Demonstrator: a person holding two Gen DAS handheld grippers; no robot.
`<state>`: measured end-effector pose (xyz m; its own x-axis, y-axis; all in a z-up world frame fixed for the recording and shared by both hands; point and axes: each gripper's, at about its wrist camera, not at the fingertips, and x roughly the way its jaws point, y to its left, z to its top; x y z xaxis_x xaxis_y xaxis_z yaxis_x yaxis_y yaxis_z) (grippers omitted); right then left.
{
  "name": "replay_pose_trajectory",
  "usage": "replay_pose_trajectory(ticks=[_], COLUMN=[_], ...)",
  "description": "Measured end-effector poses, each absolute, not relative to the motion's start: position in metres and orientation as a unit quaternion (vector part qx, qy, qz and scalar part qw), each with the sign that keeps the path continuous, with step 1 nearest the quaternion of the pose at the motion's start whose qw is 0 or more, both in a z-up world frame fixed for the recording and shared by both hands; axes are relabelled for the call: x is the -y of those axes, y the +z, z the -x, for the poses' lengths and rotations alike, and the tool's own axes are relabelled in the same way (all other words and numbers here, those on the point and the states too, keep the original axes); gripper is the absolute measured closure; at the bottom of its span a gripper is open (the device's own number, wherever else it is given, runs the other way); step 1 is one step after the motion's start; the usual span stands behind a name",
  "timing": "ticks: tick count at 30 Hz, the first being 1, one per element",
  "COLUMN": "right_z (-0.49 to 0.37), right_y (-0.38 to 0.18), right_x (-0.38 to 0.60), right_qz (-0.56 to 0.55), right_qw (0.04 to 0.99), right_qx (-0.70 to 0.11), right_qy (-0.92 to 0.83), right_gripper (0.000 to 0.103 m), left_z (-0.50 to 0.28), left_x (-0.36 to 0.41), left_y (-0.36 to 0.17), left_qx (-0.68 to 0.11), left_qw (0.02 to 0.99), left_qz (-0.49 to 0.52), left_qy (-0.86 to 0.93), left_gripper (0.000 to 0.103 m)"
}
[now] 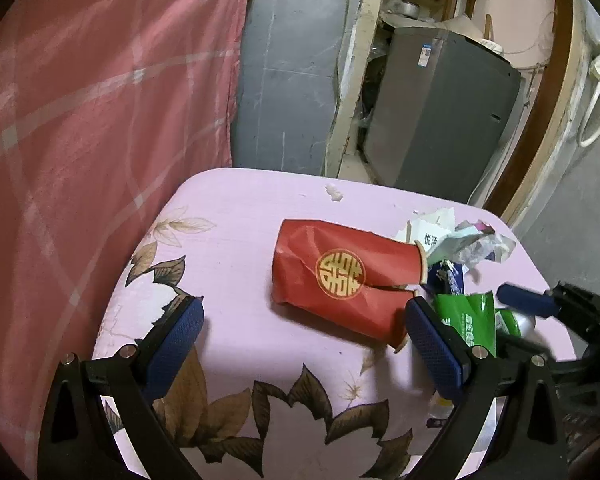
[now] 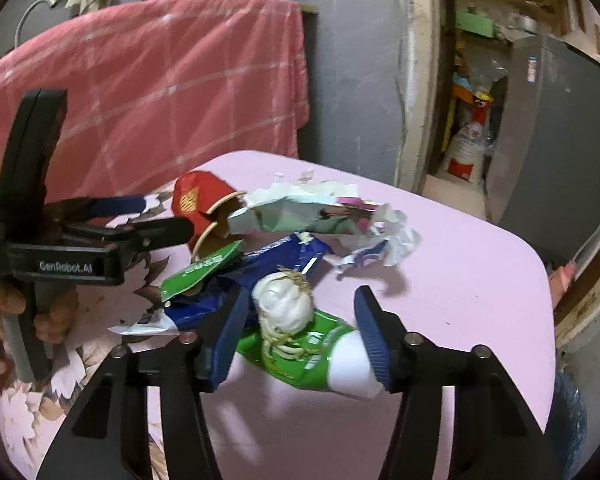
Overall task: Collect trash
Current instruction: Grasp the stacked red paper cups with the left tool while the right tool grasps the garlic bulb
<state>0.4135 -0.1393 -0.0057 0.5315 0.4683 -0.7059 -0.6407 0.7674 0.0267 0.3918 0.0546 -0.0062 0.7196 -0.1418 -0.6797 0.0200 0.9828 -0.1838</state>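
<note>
Here, the trash lies in one loose pile on the pink floral-patterned tabletop (image 2: 460, 264), well inside its far and right-hand edges.

**Right gripper.** The right gripper (image 2: 300, 332) points down into the near end of the pile. Its blue-padded fingers (image 2: 370, 336) stand partly spread, one on each side of a white garlic bulb with dry roots (image 2: 283, 300) that rests on a green-and-white plastic wrapper (image 2: 320, 356). The right pad lies against the wrapper's white end; whether either pad yet presses on the bulb cannot be told. The wrapper's long axis runs from 10 o'clock to 4 o'clock across the finger gap, so the jaws straddle it crosswise. This is the nearer gripper to bulb and wrapper.

**Left gripper.** The left gripper (image 1: 300, 344) is spread wide and holds nothing. A crushed red paper cup with a gold emblem (image 1: 340, 276) lies at 12 o'clock to 1 o'clock from its fingers, mouth toward 3 o'clock, long axis roughly crosswise. The right-hand pad sits just beside the cup's rim.

**Remaining pile.** A dark blue foil packet (image 2: 276, 264) and crumpled white-and-teal paper wrappers (image 2: 320, 212) lie at 11 to 12 o'clock beyond the bulb.

**Clearance.** Bare tabletop lies open at 3 o'clock of the right gripper. At 9 o'clock the left gripper stands near, so room there is judged tight.
</note>
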Motion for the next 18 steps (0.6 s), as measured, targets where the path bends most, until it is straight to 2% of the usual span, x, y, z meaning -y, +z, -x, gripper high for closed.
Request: replay_pose_trajectory(ticks=[4, 6, 18], right_z=[-0.415, -0.417, -0.423], right_y=[-0.01, -0.012, -0.004], right_x=[0.133, 0.134, 0.158], right_qz=[0.125, 0.122, 0.055], right_qw=[0.86, 0.858, 0.881], right_qx=[-0.375, -0.382, -0.37], right_qy=[0.321, 0.319, 0.29], right_gripper=[0.062, 0.074, 0.075], left_z=[-0.398, -0.4, -0.404], left_x=[-0.06, -0.059, -0.03], left_y=[-0.003, -0.002, -0.005], left_qx=[-0.368, -0.366, -0.365], left_qw=[0.923, 0.924, 0.928], left_qz=[0.099, 0.103, 0.03], left_qy=[-0.049, -0.053, -0.071], left_gripper=[0.005, 0.005, 0.005])
